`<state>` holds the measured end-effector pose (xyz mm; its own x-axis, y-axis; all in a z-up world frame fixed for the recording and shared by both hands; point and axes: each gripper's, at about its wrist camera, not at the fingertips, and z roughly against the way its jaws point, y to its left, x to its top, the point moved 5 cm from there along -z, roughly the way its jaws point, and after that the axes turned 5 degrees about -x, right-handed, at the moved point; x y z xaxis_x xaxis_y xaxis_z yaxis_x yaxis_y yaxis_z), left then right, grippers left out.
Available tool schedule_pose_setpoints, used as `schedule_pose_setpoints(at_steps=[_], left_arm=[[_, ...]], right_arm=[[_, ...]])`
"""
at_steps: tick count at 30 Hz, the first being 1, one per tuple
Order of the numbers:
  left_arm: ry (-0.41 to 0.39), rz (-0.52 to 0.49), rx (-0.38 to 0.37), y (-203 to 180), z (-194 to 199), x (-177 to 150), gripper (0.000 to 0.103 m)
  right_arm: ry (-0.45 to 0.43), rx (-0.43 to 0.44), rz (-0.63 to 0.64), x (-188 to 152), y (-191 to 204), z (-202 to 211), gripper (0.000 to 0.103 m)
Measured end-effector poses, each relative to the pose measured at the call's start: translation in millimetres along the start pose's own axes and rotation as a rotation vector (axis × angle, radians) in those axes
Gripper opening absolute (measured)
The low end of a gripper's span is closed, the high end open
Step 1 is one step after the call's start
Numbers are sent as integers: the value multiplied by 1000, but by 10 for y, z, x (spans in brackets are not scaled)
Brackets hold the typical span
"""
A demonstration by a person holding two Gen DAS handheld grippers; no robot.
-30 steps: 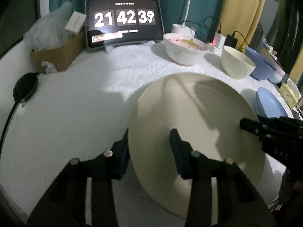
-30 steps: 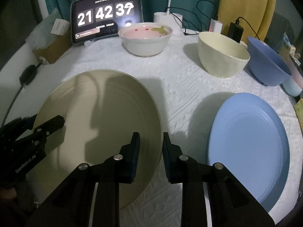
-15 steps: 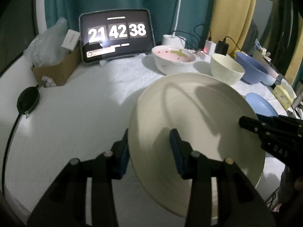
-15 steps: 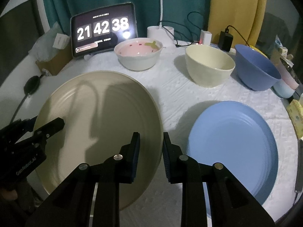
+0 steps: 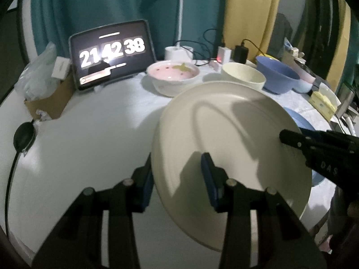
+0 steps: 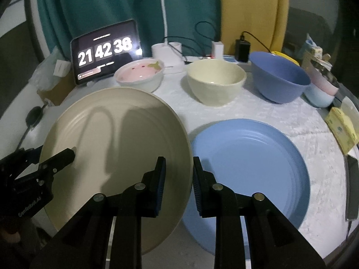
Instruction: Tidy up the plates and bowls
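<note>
Grippers both pinch your cream plate (image 6: 116, 139) — left gripper (image 5: 177, 174) on its left rim, right gripper (image 6: 179, 174) opposite — blue plate (image 6: 251, 157) just right.

Cream plate (image 6: 116, 139), blue plate (image 6: 249, 157), pink-lined bowl (image 6: 140, 72).

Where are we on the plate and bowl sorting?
Done: nothing visibly stacked yet. In hand: the cream plate is lifted, left gripper and right gripper each clamping an opposite rim, beside the blue plate on the table. Left: set it down, then the pink bowl, cream bowl and blue bowl standing separately.
</note>
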<state>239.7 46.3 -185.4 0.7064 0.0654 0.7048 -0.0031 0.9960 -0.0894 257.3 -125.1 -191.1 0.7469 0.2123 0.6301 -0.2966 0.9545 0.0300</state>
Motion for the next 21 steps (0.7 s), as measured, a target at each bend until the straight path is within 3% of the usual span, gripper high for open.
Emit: schedule_pose_setpoints(at_steps=[21], left_arm=[[51, -140, -72, -952, -299, 99, 41]], right_arm=[[-12, -56, -148, -162, -986, 31, 25]])
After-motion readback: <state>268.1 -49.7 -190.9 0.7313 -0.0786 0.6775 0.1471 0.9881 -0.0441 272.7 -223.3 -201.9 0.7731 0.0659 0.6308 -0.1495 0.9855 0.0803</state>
